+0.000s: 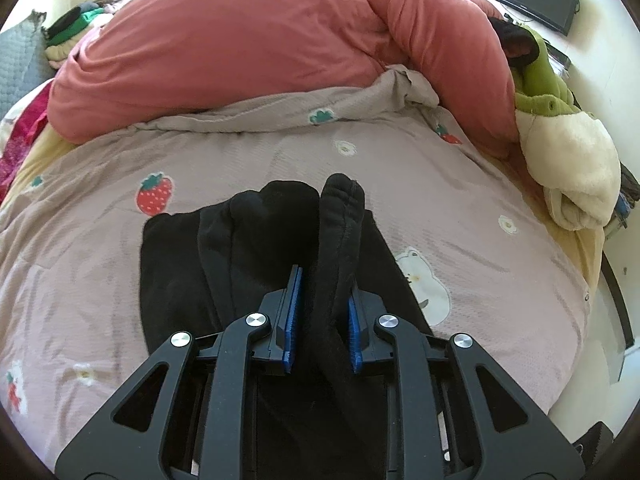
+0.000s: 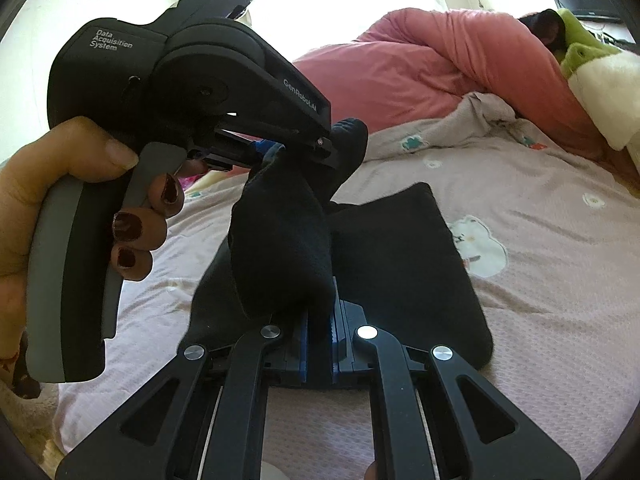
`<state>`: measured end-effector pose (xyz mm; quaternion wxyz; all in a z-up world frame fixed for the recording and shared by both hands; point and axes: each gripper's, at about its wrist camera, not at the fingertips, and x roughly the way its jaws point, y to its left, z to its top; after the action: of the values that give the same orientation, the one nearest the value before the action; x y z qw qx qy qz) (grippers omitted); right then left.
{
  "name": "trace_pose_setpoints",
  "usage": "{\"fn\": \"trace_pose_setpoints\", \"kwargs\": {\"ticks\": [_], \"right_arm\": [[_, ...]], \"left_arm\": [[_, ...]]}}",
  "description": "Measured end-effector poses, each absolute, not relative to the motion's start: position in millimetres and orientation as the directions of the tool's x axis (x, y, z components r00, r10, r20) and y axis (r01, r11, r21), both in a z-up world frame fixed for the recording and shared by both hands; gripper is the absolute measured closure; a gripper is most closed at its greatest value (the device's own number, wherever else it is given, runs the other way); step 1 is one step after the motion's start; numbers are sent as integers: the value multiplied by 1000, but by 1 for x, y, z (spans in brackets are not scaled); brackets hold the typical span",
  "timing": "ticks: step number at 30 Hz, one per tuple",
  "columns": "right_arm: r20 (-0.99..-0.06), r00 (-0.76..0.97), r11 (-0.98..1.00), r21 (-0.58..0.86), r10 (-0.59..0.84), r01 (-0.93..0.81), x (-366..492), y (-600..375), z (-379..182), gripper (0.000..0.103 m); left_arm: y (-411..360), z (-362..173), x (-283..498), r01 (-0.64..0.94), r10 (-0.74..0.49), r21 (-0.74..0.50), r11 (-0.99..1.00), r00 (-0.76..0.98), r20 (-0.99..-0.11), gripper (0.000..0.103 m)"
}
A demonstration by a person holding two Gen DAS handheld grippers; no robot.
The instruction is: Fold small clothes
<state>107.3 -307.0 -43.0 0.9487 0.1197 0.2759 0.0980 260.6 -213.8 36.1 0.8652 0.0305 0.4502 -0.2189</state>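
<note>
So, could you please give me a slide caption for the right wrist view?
Both grippers pinch one black garment above a pink bedspread: right gripper near, left gripper beyond.

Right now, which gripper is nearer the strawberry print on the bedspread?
Left. The left gripper hangs just right of the strawberry print; the right gripper is farther right, gripping the black garment.

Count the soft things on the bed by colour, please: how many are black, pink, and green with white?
Black: 1, the black garment, held up by the left gripper and the right gripper
Pink: 1, the pink duvet
Green with white: 1, the plush toy
Total: 3
</note>
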Motion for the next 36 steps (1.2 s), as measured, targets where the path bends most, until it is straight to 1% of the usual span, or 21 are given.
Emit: {"fn": "trace_pose_setpoints", "kwargs": {"ticks": [2,3,4,6,8,10,12,13,14,17,19,21,23,25,28,30,32,36], "right_arm": [[-511,822,950,291,251,-110,107,-311,-47,96],[-519,818,949,297,250,-102,108,-313,-49,96],[-526,814,949,302,247,-92,108,-314,-51,96],[-543,804,947,312,240,-72,109,-320,-57,95],[-562,796,949,312,225,-47,109,-326,-62,92],[-586,776,941,339,233,-27,109,-335,-69,84],[-593,763,925,379,257,-18,107,-344,-73,81],[-594,756,917,398,273,-19,105,-347,-74,78],[-595,750,909,415,290,-22,104,-350,-73,76],[-590,732,886,463,342,-40,104,-360,-65,63],[-560,740,863,503,372,-52,102,-368,-53,42],[-530,738,837,541,417,-84,107,-375,-43,34],[-510,744,824,558,431,-95,118,-382,-31,32],[-545,722,838,539,426,-88,139,-382,-25,23],[-602,674,861,499,429,-102,173,-375,-21,22],[-629,646,862,499,433,-92,192,-372,-25,22],[-638,608,839,536,473,-90,215,-374,-31,22],[-659,545,798,601,519,-34,245,-378,-43,22]], "left_arm": [[-219,33,260,412,-357,-148,899,493,-794,83],[-221,32,261,417,-365,-155,895,489,-793,71],[-224,31,260,426,-381,-170,889,479,-791,56],[-223,32,256,431,-403,-190,882,481,-778,41],[-220,36,250,438,-410,-184,880,505,-759,40],[-215,38,247,430,-399,-171,886,525,-752,40],[-206,37,248,411,-383,-163,897,538,-750,40],[-200,36,248,399,-373,-159,903,546,-750,40],[-193,35,248,381,-359,-153,912,559,-748,40],[-170,30,249,326,-325,-151,933,586,-742,40],[-152,27,249,290,-313,-164,943,601,-735,40],[-135,20,248,257,-292,-165,952,607,-739,40],[-124,11,248,238,-279,-166,957,600,-750,40],[-118,3,247,234,-284,-177,956,583,-761,40],[-116,-10,243,254,-300,-186,949,558,-774,40],[-117,-14,239,265,-305,-183,947,557,-773,39],[-116,-16,236,269,-306,-181,946,560,-770,39],[-117,-16,234,280,-313,-180,943,561,-767,39]]}}
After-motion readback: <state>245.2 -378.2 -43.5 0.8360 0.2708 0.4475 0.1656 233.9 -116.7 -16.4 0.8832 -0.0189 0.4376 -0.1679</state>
